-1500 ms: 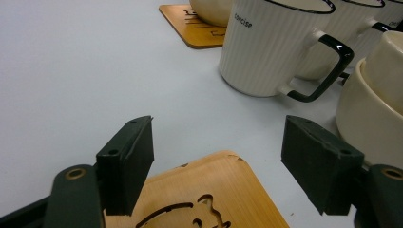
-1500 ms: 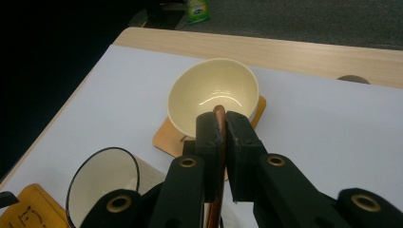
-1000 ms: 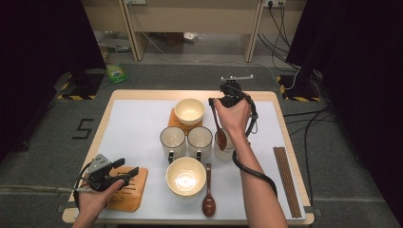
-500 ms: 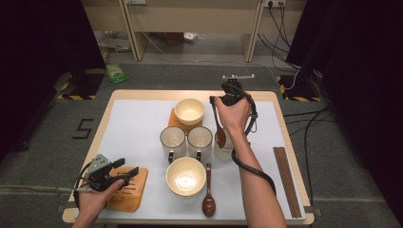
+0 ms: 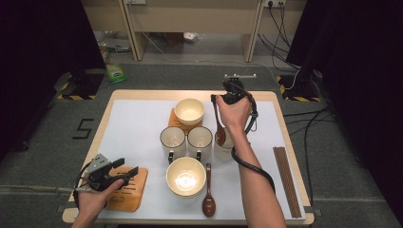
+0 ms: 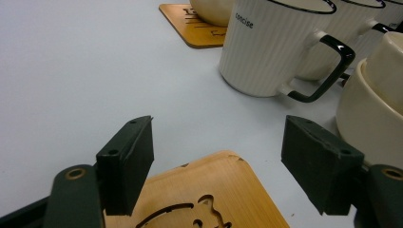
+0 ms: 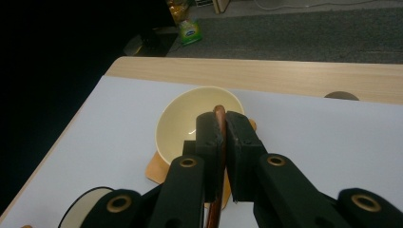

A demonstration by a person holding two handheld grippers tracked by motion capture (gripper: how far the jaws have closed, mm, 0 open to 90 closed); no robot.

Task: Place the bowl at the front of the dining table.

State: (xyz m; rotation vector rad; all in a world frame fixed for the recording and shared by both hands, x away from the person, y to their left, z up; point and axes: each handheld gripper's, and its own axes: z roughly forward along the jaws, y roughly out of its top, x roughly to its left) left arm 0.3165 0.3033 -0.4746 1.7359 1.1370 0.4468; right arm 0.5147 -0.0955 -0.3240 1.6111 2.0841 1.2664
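Brown and shiny, a wooden spoon (image 5: pixel 219 124) hangs in the right gripper (image 5: pixel 227 95); its handle is pinched tight between the two black jaws, and its round end points down, just over a glass cup (image 5: pixel 223 147) that stands right of the two mugs. In the right gripper view the jaws are squeezed together on the thin spoon handle (image 7: pixel 219 142), with almost no gap; a yellow bowl (image 7: pixel 197 121) on a wooden mat sits past them, at the far middle of the table (image 5: pixel 142 123).

Near the left corner, the left gripper (image 5: pixel 124 170) rests in the person's left hand (image 5: pixel 92 199); its jaws stand wide apart and grip nothing; they sit over the far edge of a wooden coaster (image 6: pixel 209 194) with a cut-out shape in it; I cannot tell if they touch the wood. In the left gripper view a white ribbed mug (image 6: pixel 273 42) with a black handle stands far beyond the jaws, and the side of a big cream bowl (image 6: pixel 375 104) is at the right.

From the high view, the two mugs (image 5: pixel 186 140) stand side by side in the middle; the big bowl (image 5: pixel 186 176) is nearer; a second brown spoon (image 5: pixel 208 197) lies just right of it; dark chopsticks (image 5: pixel 286 180) lie well apart at the right edge.
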